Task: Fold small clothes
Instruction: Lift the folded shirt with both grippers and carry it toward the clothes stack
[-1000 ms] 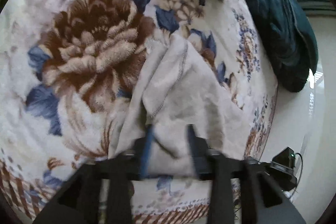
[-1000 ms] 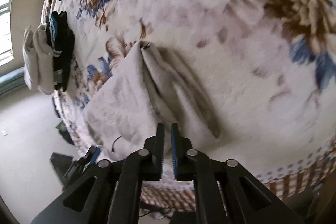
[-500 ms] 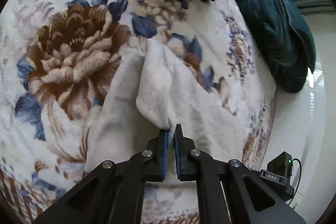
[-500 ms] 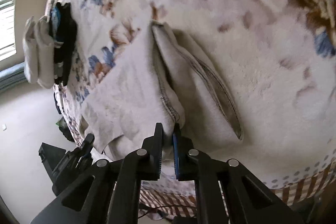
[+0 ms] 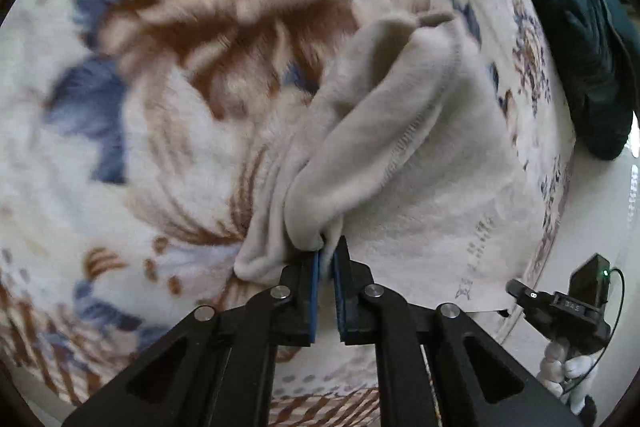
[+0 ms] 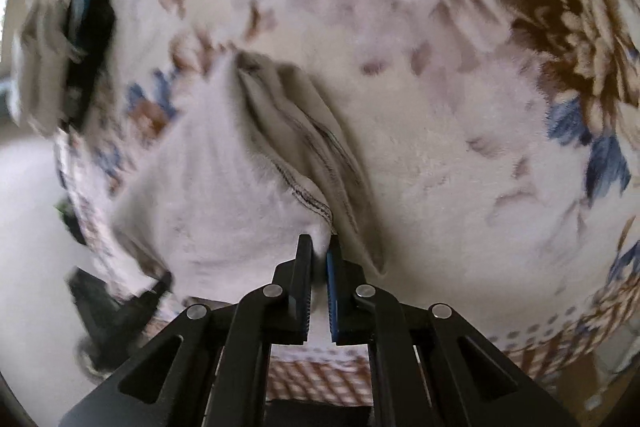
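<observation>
A small beige fleece garment [image 5: 404, 147] with a stitched hem lies bunched on the floral blanket [image 5: 168, 131]. My left gripper [image 5: 328, 253] pinches a folded edge of it between its blue pads, and its jaws are opening slightly with the cloth still between them. In the right wrist view the same garment [image 6: 224, 187] spreads to the left, and my right gripper [image 6: 320, 247] is shut on its hemmed corner. The right gripper [image 5: 560, 307], held by a white-gloved hand [image 5: 572, 367], shows at the lower right of the left wrist view.
A dark teal garment [image 5: 580, 27] lies at the blanket's far right. A stack of white and black folded clothes [image 6: 60, 47] sits at the bed's edge on the left. Pale floor [image 6: 32, 247] lies beyond the blanket's checked border [image 6: 316, 379].
The left gripper closed on the garment's fold and sank toward the blanket, dragging the cloth along. The right gripper closed on the hemmed corner and rolled a little.
</observation>
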Available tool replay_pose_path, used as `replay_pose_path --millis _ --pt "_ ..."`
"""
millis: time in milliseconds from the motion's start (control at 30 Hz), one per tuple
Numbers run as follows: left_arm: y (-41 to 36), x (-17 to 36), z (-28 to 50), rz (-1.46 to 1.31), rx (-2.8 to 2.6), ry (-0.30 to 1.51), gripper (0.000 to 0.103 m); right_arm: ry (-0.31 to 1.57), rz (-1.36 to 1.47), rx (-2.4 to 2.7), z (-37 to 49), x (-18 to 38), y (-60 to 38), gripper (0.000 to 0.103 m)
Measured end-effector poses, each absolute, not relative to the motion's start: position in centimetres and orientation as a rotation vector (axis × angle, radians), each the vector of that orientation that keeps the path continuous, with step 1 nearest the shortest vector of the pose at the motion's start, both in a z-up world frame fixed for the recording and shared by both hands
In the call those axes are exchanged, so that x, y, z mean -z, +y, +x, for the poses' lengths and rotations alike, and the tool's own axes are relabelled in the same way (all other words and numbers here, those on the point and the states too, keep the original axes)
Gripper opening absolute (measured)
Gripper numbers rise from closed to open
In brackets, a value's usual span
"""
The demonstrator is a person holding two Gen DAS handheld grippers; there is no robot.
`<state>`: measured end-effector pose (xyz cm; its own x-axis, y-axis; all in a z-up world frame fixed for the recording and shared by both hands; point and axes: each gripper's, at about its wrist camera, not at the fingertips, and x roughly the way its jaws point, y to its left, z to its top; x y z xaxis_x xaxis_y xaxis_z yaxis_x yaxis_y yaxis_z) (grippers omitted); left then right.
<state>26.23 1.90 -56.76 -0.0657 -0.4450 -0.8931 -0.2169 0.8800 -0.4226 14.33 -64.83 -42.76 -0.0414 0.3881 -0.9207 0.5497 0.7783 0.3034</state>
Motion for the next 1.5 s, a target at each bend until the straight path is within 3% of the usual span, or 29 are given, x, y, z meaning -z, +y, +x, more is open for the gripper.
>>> replay_pose_path --millis 133,200,267,500,767,867,1067,1100,1133,1167,1200,1233,1500 --pt "3.2 56.8 26.5 -0.616 0.236 1.678 0.013 1.708 0.658 0.083 15.9 42.5 -63.9 0.013" --pt "4.1 56.2 26.2 -0.679 0.260 1.699 0.021 1.692 0.643 0.081 16.3 41.6 -64.4 0.028" --pt "4.9 55.5 26.3 -0.711 0.268 1.709 0.022 1.640 0.648 0.110 16.9 40.5 -65.5 0.031" --pt "4.0 51.4 31.0 -0.700 0.344 1.594 0.022 1.522 0.724 0.126 20.1 38.7 -68.0 0.031" --pt "-0.4 52.5 35.4 -0.480 0.350 1.518 0.019 1.527 0.711 0.128 21.9 41.3 -66.0 0.030" --pt "-1.1 53.1 35.6 -0.359 0.319 1.510 0.010 1.514 0.646 0.189 21.7 41.4 -65.4 0.015" --pt "2.7 53.2 34.9 -0.491 0.278 1.534 0.013 1.532 0.719 0.161 20.7 42.0 -66.9 0.018" --pt "3.2 52.6 34.6 -0.520 0.288 1.510 0.016 1.527 0.736 0.150 20.5 41.9 -67.2 0.029" --pt "3.7 52.0 34.4 -0.543 0.307 1.485 0.030 1.520 0.759 0.135 20.3 41.7 -67.5 0.038" --pt "4.0 51.6 34.2 -0.554 0.330 1.463 0.050 1.512 0.772 0.127 20.1 41.7 -67.8 0.054" --pt "4.1 51.6 34.0 -0.556 0.346 1.452 0.061 1.495 0.794 0.115 19.8 41.7 -68.1 0.064" --pt "4.1 52.0 33.9 -0.559 0.360 1.446 0.072 1.489 0.808 0.107 19.6 41.8 -68.4 0.067" --pt "1.8 57.5 34.8 -0.613 0.462 1.498 0.072 1.473 0.968 -0.032 19.0 47.2 -68.1 0.075"
